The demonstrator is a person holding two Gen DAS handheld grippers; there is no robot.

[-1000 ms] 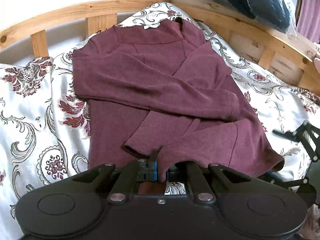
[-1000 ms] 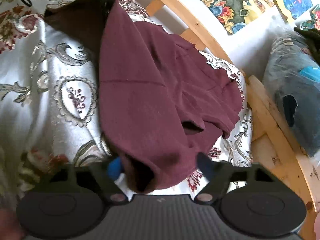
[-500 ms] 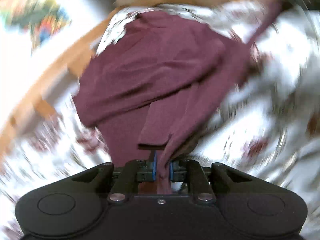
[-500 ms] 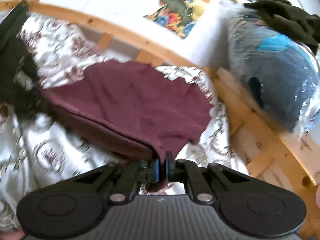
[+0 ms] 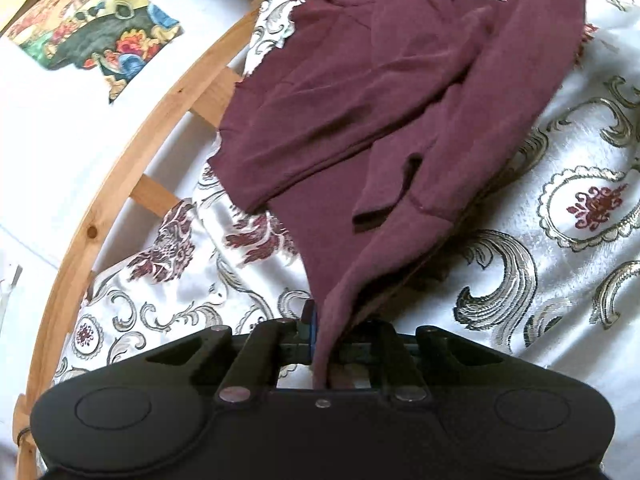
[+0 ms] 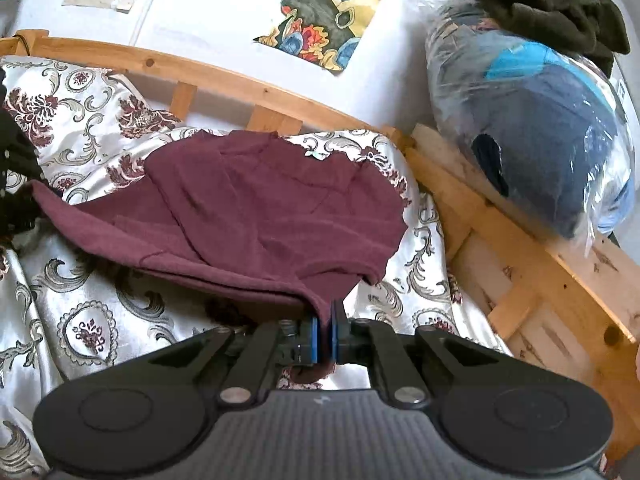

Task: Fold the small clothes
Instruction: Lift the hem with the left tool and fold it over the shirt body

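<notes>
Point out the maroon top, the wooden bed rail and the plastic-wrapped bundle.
maroon top [image 6: 280, 208]: right wrist view, on the flat middle of the fabric.
wooden bed rail [image 6: 224, 76]: right wrist view, on the top bar.
plastic-wrapped bundle [image 6: 540, 128]: right wrist view, on its dark blue front.

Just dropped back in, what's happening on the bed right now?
A person is folding a maroon long-sleeved top on the patterned bedspread. Both tongs are shut on its bottom hem: the left tongs pinch one corner, the right tongs the other. The hem is lifted off the bedspread while the collar end lies flat near the wooden bed frame, sleeves already crossed over the front. The fold upward is not yet made.
</notes>
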